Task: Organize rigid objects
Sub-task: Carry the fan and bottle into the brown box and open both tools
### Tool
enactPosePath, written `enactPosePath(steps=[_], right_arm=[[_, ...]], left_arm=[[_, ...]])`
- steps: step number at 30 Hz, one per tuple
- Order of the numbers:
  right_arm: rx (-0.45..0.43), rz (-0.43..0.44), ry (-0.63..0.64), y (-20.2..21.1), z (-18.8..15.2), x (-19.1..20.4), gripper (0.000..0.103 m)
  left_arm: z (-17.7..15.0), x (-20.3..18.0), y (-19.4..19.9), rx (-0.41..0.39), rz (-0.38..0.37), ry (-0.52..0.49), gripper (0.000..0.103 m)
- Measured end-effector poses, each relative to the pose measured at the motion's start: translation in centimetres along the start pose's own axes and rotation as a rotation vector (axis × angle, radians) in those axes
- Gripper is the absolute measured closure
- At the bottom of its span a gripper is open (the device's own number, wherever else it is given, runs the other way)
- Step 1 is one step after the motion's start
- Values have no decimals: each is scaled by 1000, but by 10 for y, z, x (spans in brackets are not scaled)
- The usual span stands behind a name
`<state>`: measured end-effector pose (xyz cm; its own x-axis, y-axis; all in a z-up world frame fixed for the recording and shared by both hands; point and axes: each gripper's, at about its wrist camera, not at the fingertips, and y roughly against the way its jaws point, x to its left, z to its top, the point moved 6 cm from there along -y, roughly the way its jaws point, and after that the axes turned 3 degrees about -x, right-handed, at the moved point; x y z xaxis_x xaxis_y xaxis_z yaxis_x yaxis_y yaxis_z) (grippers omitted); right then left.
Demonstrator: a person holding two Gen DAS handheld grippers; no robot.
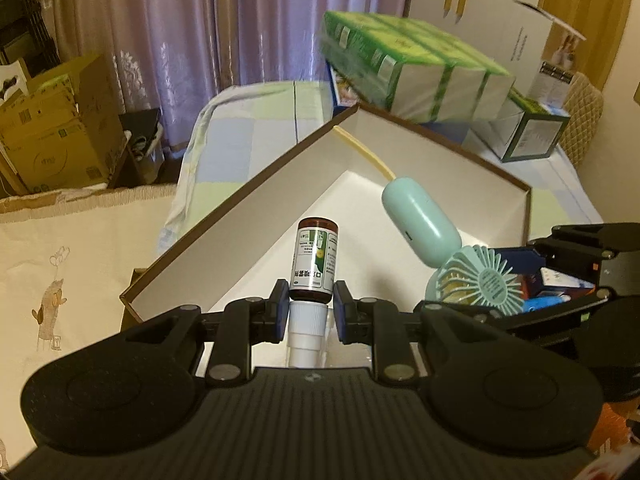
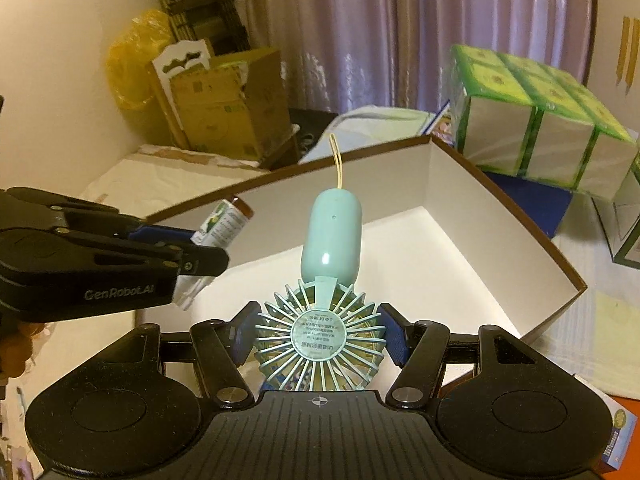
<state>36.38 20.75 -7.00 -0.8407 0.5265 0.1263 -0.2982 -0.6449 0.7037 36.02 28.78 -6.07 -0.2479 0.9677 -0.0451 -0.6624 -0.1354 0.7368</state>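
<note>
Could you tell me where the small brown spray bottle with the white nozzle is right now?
The small brown spray bottle is clamped in the left gripper, held over the open white cardboard box, left of the mint-green handheld fan.

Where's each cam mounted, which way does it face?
Left wrist: on the left gripper, looking down along its fingers at the spray bottle it grips over the open box; right gripper at the edge.
Right wrist: on the right gripper, facing the handheld fan it grips; left gripper visible.
Shared: box, fan, bottle.

"genrobot.ai" on left tool (image 2: 208,254)
</note>
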Motion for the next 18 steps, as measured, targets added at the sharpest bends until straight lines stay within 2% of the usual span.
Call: enactPosePath(steps=[11, 16, 18], right_arm=[[91, -76, -27, -50, -6, -22, 43], [109, -126, -54, -62, -9, -33, 43], [119, -120, -56, -62, -11, -34, 43]], left_arm=[[-10, 13, -40, 94, -6, -20, 84], [-16, 18, -49, 120, -6, -24, 84], [-18, 19, -53, 132, -7, -23, 84]])
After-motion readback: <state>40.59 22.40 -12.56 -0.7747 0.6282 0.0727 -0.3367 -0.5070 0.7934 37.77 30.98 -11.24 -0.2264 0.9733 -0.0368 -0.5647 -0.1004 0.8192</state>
